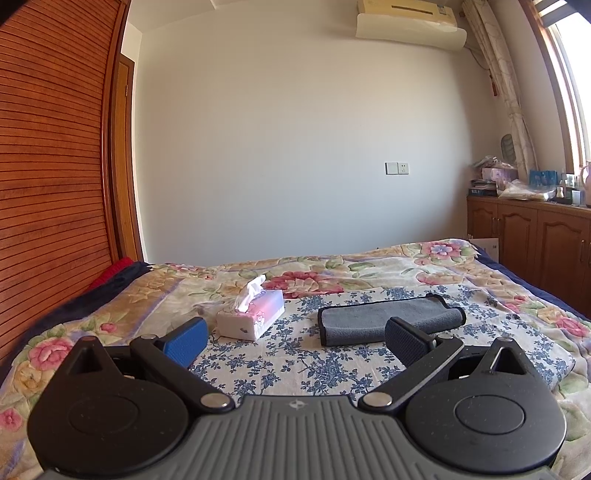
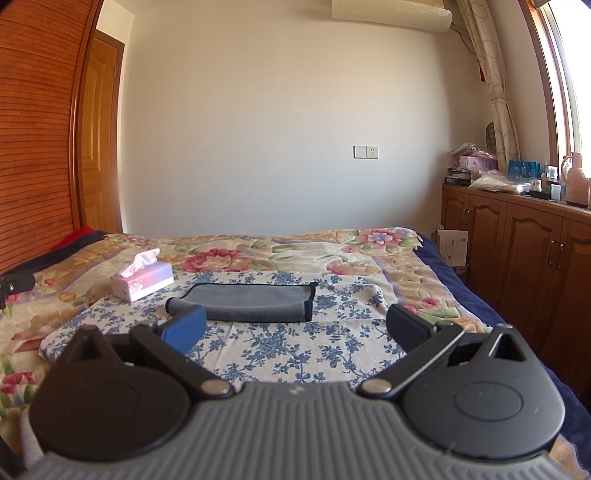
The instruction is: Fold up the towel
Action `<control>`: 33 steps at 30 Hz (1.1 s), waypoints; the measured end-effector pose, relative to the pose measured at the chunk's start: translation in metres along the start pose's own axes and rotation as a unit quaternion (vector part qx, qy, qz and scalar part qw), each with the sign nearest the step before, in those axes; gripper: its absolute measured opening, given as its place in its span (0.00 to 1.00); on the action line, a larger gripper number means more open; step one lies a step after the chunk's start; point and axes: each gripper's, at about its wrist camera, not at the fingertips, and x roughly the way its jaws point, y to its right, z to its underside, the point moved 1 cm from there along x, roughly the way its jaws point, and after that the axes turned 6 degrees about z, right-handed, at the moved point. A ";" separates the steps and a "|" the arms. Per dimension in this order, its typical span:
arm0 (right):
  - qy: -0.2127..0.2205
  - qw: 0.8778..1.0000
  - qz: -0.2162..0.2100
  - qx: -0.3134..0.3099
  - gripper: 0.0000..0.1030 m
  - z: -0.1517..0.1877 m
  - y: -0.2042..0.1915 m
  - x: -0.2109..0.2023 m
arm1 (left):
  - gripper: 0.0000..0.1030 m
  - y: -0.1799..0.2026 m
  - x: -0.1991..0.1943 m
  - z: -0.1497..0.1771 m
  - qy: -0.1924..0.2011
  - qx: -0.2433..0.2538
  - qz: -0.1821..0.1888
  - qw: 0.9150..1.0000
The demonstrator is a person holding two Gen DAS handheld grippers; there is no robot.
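Grey towel (image 1: 388, 319) folded into a long narrow band with a dark edging, lying flat on the blue-flowered cloth (image 1: 295, 365) spread over the bed (image 1: 406, 266). Same towel (image 2: 247, 301) seen from the right wrist, rolled-over edge toward the camera, dark-trimmed end to the right.

Left gripper (image 1: 295, 338) held above the cloth, spread wide, nothing between the fingers; blue pad (image 1: 186, 341) toward the tissue box, dark pad overlapping the near edge of the towel in the view, contact impossible to judge. Right gripper (image 2: 295, 326) likewise wide apart and holding nothing, hovering near the towel's front edge, blue pad (image 2: 186, 326) in front of the towel's left end.

Tissue box (image 1: 253, 314), pink and white with a tissue sticking up, standing just left of the towel at the cloth's edge, not touching the towel. Also visible in the right view (image 2: 142, 282), behind and left of the towel.

Floral quilt (image 2: 277, 251) under the cloth. Wooden cabinets (image 2: 517, 251) along the right wall, cluttered on top. Air conditioner (image 1: 410, 26) high on the far wall, socket plate (image 1: 397, 168) lower down.
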 end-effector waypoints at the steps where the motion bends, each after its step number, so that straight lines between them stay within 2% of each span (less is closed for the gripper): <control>1: 0.000 1.000 0.000 0.000 1.00 0.000 0.000 0.000 | 1.00 0.000 0.000 0.000 0.000 0.000 0.000 1.000; 33: 0.000 1.000 0.000 0.000 1.00 0.000 -0.001 0.000 | 1.00 -0.001 0.001 0.000 -0.001 0.004 0.001 1.000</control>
